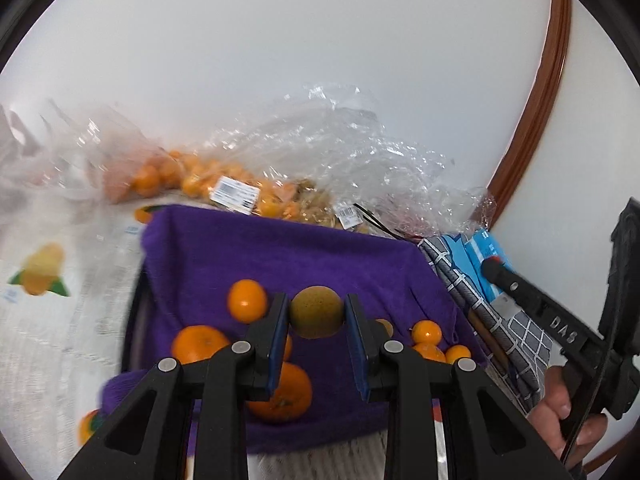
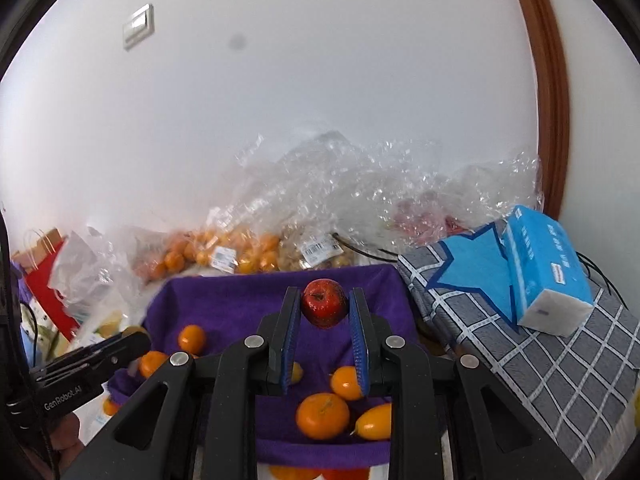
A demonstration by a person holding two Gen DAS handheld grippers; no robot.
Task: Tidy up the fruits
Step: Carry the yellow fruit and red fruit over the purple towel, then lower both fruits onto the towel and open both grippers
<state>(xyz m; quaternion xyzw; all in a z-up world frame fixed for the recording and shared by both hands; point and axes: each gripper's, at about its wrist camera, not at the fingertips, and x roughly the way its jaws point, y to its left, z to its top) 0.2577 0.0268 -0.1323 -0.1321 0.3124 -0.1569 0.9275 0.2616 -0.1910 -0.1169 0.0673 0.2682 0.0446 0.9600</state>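
Left tool (image 1: pixel 317 316): I have it clamped on a yellow-green round fruit (image 1: pixel 316 312), one blue pad on each side, the fruit held above the purple cloth (image 1: pixel 280 252).
Right tool (image 2: pixel 325 312): I have it gripping a red apple (image 2: pixel 324 307) between its pads, stem end facing up, also over the cloth.
Purple cloth: draped over a box-like container; I cannot tell what the container is made of.
Loose oranges (image 2: pixel 322 415): I count several lying on the cloth below both tools, large and small, apart from the held fruit.
Bagged fruit (image 2: pixel 224 254): clear plastic bags of small oranges with barcode labels lie behind the cloth, against the white wall.
Tissue pack (image 2: pixel 546 268): blue, resting on a grey checked fabric (image 2: pixel 540 360) with a blue star, to the right of the cloth.
Other hand: in the left view I see fingers (image 1: pixel 560 412) around the right tool's handle at the edge.
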